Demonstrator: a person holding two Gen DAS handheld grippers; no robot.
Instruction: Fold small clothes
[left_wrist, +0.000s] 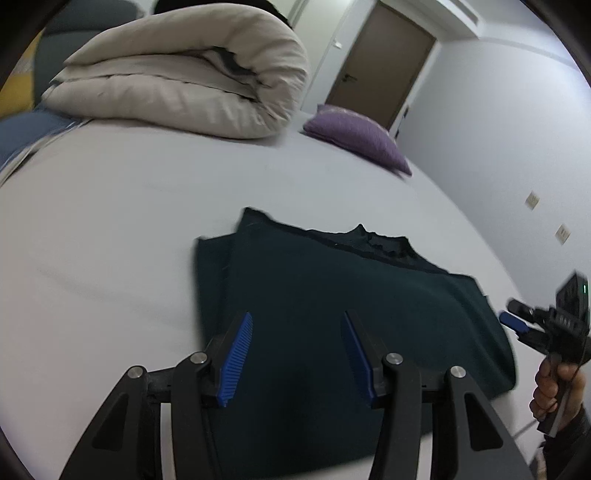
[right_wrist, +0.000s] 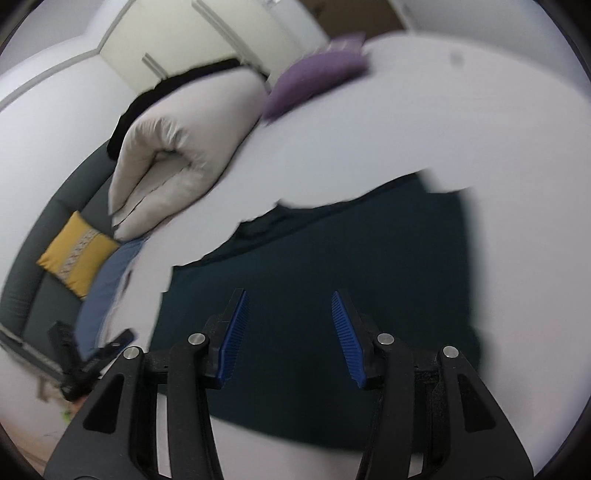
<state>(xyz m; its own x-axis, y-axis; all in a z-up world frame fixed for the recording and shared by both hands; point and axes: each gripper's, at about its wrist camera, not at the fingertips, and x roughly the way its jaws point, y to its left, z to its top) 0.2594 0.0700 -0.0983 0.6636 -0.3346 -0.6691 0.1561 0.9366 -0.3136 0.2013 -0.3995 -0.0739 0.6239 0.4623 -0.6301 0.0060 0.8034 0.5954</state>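
Observation:
A dark green garment (left_wrist: 332, 302) lies flat on the white bed, its sides folded in and its collar at the far edge. My left gripper (left_wrist: 297, 319) is open and empty, held over the garment's near left part. My right gripper (right_wrist: 288, 299) is open and empty, held over the same garment (right_wrist: 332, 266). In the left wrist view the right gripper (left_wrist: 517, 321) shows at the garment's right edge, held in a hand. In the right wrist view the left gripper (right_wrist: 110, 345) shows at the lower left, off the garment.
A rolled beige duvet (left_wrist: 184, 81) lies at the far side of the bed (left_wrist: 129, 221). A purple pillow (left_wrist: 358, 136) lies at the far right. A yellow cushion (right_wrist: 79, 253) sits on a grey sofa (right_wrist: 22, 291) beside the bed. A brown door (left_wrist: 380, 62) stands behind.

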